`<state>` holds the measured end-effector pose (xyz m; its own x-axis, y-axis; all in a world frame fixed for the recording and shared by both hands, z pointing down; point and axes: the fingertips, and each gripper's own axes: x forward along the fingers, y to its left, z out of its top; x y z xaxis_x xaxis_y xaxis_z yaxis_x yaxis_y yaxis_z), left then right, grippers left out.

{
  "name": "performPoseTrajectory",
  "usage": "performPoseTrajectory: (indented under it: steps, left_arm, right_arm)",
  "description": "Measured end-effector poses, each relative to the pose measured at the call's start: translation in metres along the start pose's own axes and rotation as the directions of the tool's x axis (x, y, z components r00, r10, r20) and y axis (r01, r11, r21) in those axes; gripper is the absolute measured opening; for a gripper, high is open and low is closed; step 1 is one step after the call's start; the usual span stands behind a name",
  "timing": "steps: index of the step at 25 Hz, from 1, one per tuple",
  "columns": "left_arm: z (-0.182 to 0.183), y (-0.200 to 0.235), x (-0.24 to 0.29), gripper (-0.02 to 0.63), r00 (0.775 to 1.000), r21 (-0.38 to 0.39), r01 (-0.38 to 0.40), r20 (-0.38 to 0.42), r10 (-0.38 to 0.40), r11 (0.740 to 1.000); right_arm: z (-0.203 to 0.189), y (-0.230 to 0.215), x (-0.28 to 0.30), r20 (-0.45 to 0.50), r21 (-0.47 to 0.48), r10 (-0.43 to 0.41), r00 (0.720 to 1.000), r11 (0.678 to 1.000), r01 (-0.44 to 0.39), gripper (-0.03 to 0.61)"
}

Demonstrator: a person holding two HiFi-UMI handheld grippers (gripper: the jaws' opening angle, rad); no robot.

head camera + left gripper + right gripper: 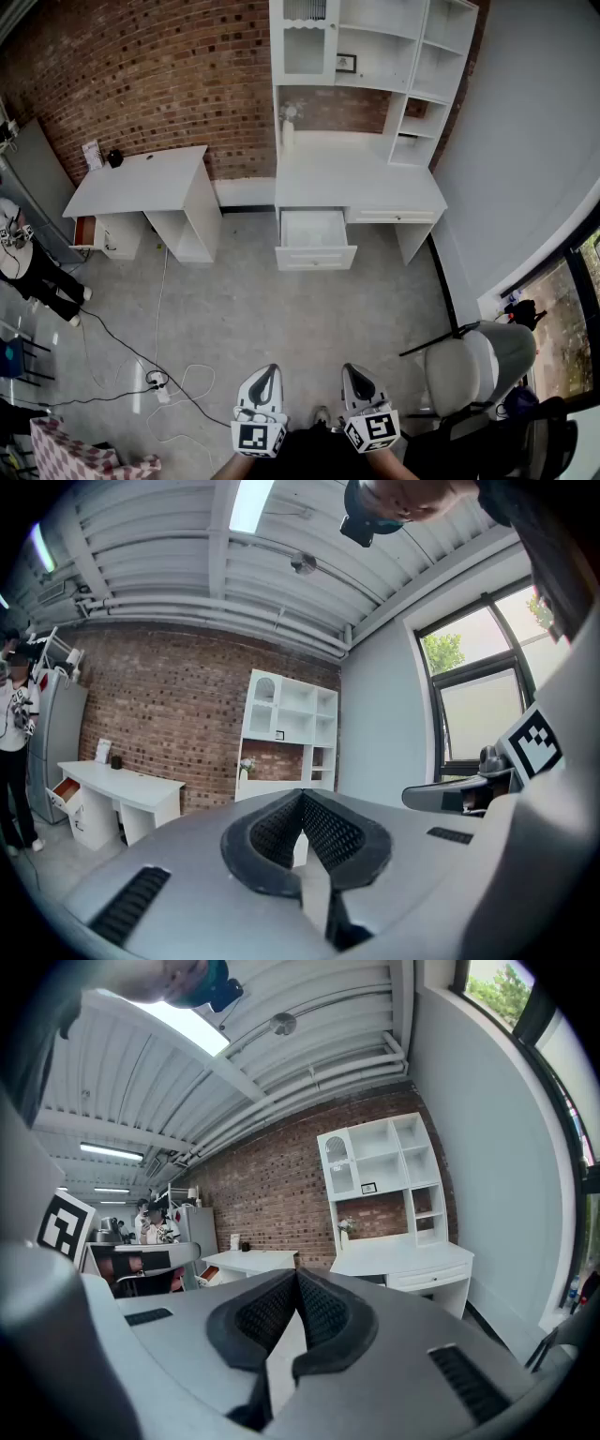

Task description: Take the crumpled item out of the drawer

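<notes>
A white desk point(360, 184) with a shelf unit stands against the brick wall, far across the room. Its left drawer point(314, 242) is pulled open; the inside looks white, and no crumpled item can be made out from here. My left gripper point(265, 382) and right gripper point(359, 379) hang side by side at the bottom of the head view, both far from the drawer. Each points level at the desk. In both gripper views the ribbed black pads point(302, 829) point(295, 1307) meet at the tips with nothing between them. The desk point(401, 1262) shows beyond the right jaws.
A second white desk point(141, 181) stands to the left with a small drawer open at its end. Cables and a power strip point(161, 387) trail over the grey floor. An office chair point(480, 361) sits at the right by the window. A person point(33, 272) stands at far left.
</notes>
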<state>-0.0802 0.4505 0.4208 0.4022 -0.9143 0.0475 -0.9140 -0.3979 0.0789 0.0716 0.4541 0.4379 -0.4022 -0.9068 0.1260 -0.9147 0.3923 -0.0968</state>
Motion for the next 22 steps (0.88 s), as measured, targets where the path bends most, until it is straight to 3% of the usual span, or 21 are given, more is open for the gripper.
performPoseTrajectory:
  steps: [11, 22]
  left_arm:
    - [-0.005, -0.016, 0.005, 0.025, 1.0, -0.017, -0.013, -0.007, 0.013, 1.0]
    - [-0.011, -0.061, 0.032, 0.025, 0.999, -0.031, -0.035, -0.009, 0.035, 0.999]
  right_arm:
    - [-0.001, -0.01, -0.007, 0.004, 0.016, 0.028, 1.0, 0.999, -0.028, 0.014]
    - [-0.018, -0.056, -0.009, -0.019, 0.039, 0.093, 0.995, 0.995, -0.092, 0.014]
